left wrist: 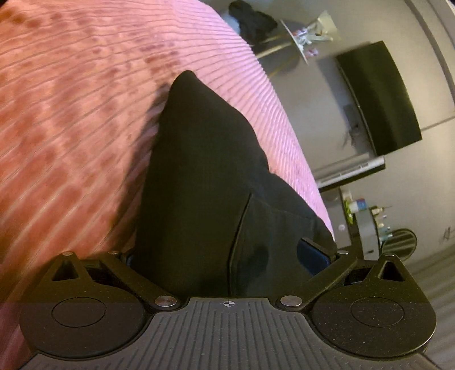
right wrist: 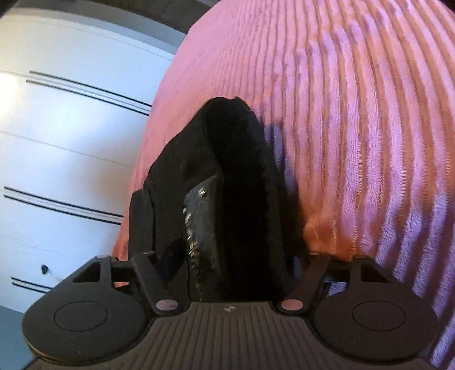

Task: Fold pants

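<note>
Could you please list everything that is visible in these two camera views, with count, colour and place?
black fabric pants: one, black, draped between the jaws in both wrist views, lying over the bed cover
pink ribbed bed cover: one, pink, under the pants, fills most of both views
dark flat screen: one, black, on the grey wall at the right of the left wrist view
round side table: one, pale, top of the left wrist view, small items on it
dark clothing heap: one, black, beside that table
white drawer fronts: several, white with dark lines, left of the right wrist view
left gripper: one, black, bottom of its view, pants between its jaws
right gripper: one, black, bottom of its view, pants between its jaws
</note>
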{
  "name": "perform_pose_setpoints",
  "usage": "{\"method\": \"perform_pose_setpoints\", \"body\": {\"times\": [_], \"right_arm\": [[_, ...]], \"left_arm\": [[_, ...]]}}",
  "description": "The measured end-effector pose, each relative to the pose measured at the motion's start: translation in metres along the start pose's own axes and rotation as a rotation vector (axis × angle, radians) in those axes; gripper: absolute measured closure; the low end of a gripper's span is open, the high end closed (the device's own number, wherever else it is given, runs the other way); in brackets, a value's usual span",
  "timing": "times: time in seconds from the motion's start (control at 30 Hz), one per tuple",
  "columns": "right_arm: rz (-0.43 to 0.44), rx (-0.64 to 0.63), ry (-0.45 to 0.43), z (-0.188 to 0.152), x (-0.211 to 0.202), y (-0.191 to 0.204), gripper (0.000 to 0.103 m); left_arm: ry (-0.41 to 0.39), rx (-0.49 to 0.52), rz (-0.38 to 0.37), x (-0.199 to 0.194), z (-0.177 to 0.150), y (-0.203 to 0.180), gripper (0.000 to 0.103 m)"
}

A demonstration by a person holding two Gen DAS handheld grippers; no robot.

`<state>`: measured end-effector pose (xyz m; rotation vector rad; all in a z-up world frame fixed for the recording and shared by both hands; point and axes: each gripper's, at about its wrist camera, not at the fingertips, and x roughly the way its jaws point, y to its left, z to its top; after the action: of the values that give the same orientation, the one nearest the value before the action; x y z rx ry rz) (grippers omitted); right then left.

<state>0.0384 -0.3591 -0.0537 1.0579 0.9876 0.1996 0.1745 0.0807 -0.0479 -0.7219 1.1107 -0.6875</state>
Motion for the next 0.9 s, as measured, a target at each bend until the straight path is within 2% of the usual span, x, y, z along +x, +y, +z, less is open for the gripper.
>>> {"method": "perform_pose_setpoints", "body": {"times": [0.1, 0.2, 0.27, 0.33, 0.47, 0.53, 0.6, 0.63, 0.67, 0.73, 0.77, 0.8, 0.83, 0.9], "right_arm": [[-0.016, -0.008, -0.008, 0.002, 0.006, 0.010, 0.036], [-0.031, -0.128, -0.002, -0.001, 0.005, 0.039, 0.041], [-0.012, -0.153, -0.001, 0.002, 0.002, 0.053, 0.042], [0.004, -0.173, -0.011, 0.007, 0.002, 0.069, 0.046], [0.066, -0.212, -0.055, 0.022, 0.001, 0.099, 0.051], [0.069, -0.234, -0.086, 0.035, -0.003, 0.111, 0.051], [0.045, -0.233, -0.144, 0.049, -0.004, 0.120, 0.051], [0.008, -0.239, -0.178, 0.056, -0.006, 0.122, 0.048], [-0.053, -0.253, -0.221, 0.059, -0.010, 0.125, 0.042], [-0.191, -0.304, -0.360, 0.055, -0.025, 0.131, 0.032], [-0.205, -0.329, -0.376, 0.049, -0.032, 0.134, 0.029], [-0.195, -0.334, -0.362, 0.044, -0.036, 0.133, 0.028], [-0.172, -0.320, -0.338, 0.036, -0.038, 0.131, 0.028], [-0.112, -0.286, -0.276, 0.018, -0.043, 0.120, 0.028]], "left_arm": [[-0.022, -0.008, 0.028, 0.002, -0.005, -0.013, 0.000], [-0.046, 0.034, 0.003, -0.004, -0.010, -0.020, 0.000], [-0.071, 0.006, -0.030, -0.010, -0.010, -0.023, 0.000], [-0.084, -0.011, -0.032, -0.014, -0.005, -0.028, 0.000], [-0.116, 0.061, -0.021, -0.020, 0.014, -0.057, 0.000], [-0.135, 0.125, 0.033, -0.021, 0.027, -0.075, 0.000], [-0.157, 0.140, 0.098, -0.019, 0.038, -0.081, 0.000], [-0.172, 0.126, 0.161, -0.019, 0.043, -0.081, 0.000], [-0.198, 0.119, 0.257, -0.021, 0.042, -0.082, 0.000], [-0.295, 0.194, 0.424, -0.031, 0.033, -0.086, 0.000], [-0.334, 0.228, 0.484, -0.036, 0.026, -0.088, 0.000], [-0.349, 0.251, 0.519, -0.040, 0.018, -0.089, 0.000], [-0.356, 0.261, 0.505, -0.044, 0.006, -0.089, 0.000], [-0.359, 0.216, 0.453, -0.052, -0.019, -0.087, 0.000]]}}
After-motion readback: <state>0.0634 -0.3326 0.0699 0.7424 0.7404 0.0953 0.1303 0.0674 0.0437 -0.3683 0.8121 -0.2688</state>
